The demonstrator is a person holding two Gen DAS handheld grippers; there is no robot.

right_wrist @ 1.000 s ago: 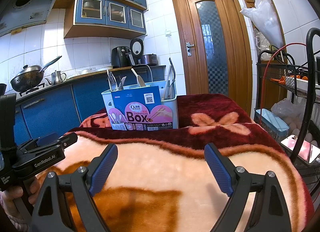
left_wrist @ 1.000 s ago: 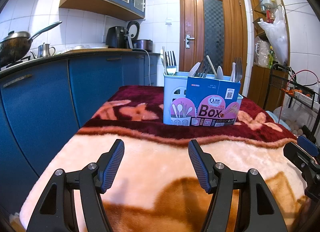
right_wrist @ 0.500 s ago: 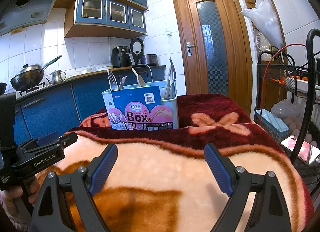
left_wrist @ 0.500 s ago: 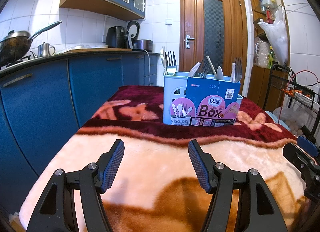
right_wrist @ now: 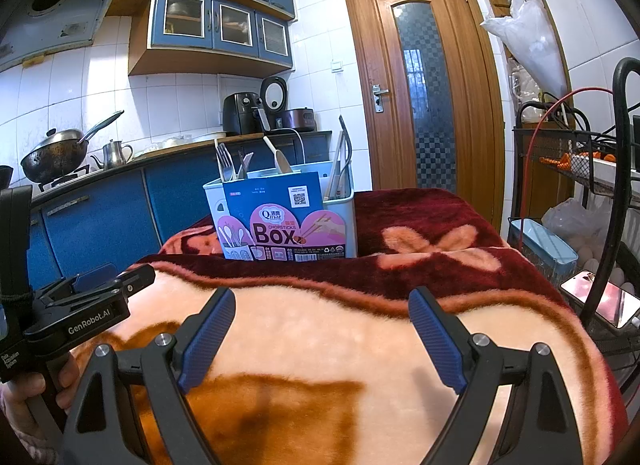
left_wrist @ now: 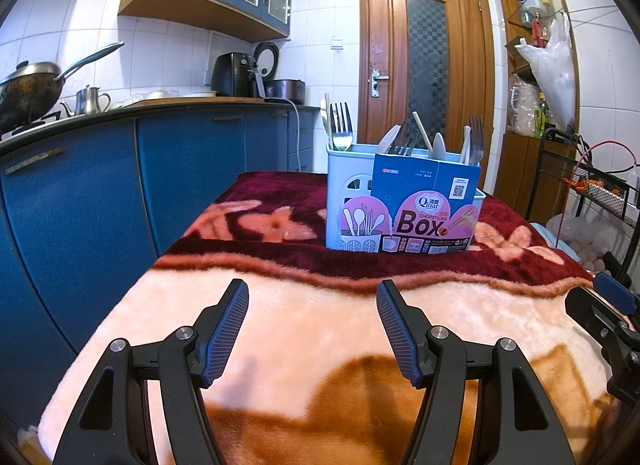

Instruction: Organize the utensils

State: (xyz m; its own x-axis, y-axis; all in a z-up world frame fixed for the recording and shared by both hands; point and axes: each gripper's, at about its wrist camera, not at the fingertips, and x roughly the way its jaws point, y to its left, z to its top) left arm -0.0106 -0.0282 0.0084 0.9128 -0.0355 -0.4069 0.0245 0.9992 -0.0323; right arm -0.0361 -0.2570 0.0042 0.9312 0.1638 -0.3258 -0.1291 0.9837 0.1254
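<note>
Hovering over blanket [left_wrist: 312, 329]: left gripper [left_wrist: 312, 297] and right gripper [right_wrist: 322, 305] both jaws wide apart, nothing between. Utensil caddy [left_wrist: 348, 201] with forks [left_wrist: 340, 125] and spoons upright sits well ahead of both, centred.

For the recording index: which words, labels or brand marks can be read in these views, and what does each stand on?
"Qinar", "CHOPSTICKS", "Box": on the cardboard sleeve fronting the utensil holder.
"GenRobot.AI": on the side of the left gripper in the right wrist view.
"Data Acquisition System": on that gripper's black body, small, only just readable.
QR code, barcode, "01", "02" and the fine print on the sleeve: too small to read further.
</note>
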